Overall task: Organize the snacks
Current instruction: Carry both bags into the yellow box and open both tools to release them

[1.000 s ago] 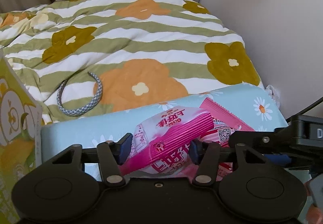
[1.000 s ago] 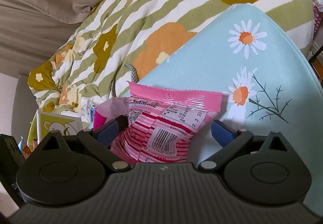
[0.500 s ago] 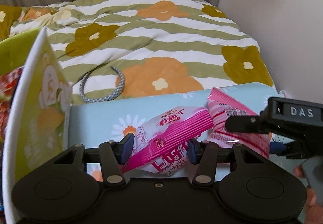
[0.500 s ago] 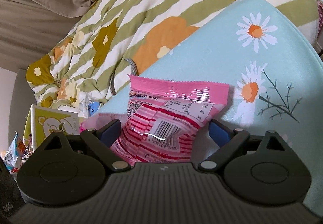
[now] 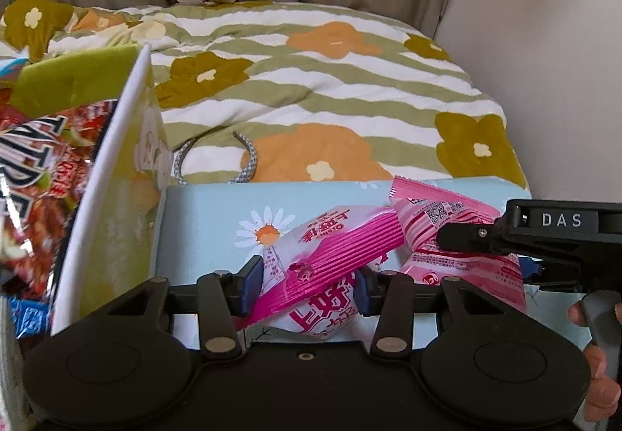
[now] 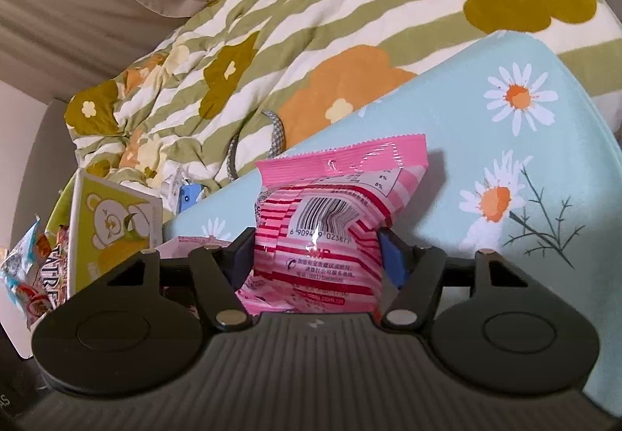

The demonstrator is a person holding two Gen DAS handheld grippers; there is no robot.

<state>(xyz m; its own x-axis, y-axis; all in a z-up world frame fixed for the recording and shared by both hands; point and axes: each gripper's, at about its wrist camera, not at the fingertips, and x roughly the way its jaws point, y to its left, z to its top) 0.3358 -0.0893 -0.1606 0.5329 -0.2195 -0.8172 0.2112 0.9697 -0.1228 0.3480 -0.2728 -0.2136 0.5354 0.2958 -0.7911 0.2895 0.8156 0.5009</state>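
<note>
Between left gripper (image 5: 305, 289) fingers: magenta-striped crinkly foil snack packet (image 5: 330, 256), clamped, long axis tilted up to the right. Right gripper (image 6: 315, 256) fingers clamped on pale pink barcode-printed foil packet (image 6: 330, 221), standing upright. Both above light blue daisy-print desk (image 5: 206, 221). Off to the left, nearer left gripper: open yellow-green bear-print snack box (image 5: 112, 198), likely drop target.

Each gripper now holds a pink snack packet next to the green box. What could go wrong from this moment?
1. The left gripper pinches its packet at one puffy end, so it may slip or twist out.
2. The right gripper squeezes its packet hard; the contents could get crushed.
3. The box already looks full of snacks, so a packet may catch on its wall.
</note>
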